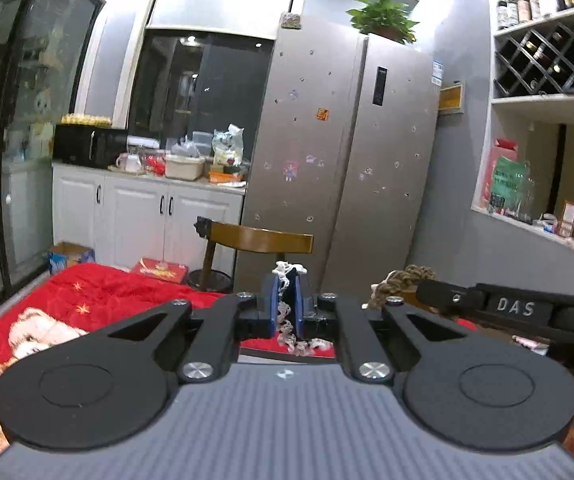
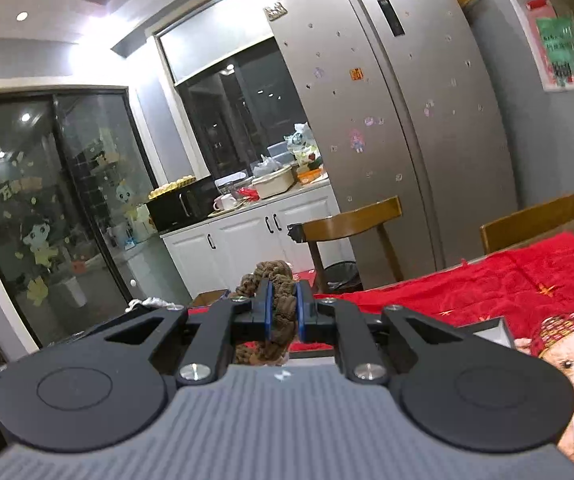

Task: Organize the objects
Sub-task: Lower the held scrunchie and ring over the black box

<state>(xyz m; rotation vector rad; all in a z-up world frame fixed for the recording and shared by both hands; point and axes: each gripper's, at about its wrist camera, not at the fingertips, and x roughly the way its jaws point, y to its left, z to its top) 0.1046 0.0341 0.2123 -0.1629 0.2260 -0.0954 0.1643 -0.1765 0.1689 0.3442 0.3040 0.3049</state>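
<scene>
Above the bench (image 1: 99, 300), which is wearing a red fleece blanket printed with a teddy bear (image 2: 527, 280), two hand-held grippers are hovering side by side.

Item one: the left gripper (image 1: 286, 304), black with blue-padded fingers (image 1: 273, 304), is pinching a thin white lacy cord (image 1: 287, 312). The fingers are drawn close together on it; the cord is poking out above the tips and trailing down below them toward the blanket.

Item two: the right gripper (image 2: 285, 312), of the same make, is clamping a thick brown braided rope (image 2: 283, 304) between its blue pads. The rope is bulging up past the fingertips and curling under the fingers. In the left wrist view this same gripper is reaching in from the right, lettered "DAS", with the brown rope (image 1: 403, 284) bunched at its tip, near the white cord but apart from it.

Item three, surroundings: a wooden chair with a curved backrest (image 1: 261, 238) is standing just beyond the bench edge. Behind it a silver two-door refrigerator dotted with small stickers (image 1: 347, 140) is carrying a green potted plant (image 1: 383, 16) on top. To the left, white cabinets (image 1: 143, 208) are bearing a black microwave (image 1: 89, 146) and assorted kitchen clutter. A white wall shelf with a diagonal wine rack (image 1: 547, 60) is filling the right corner.
</scene>
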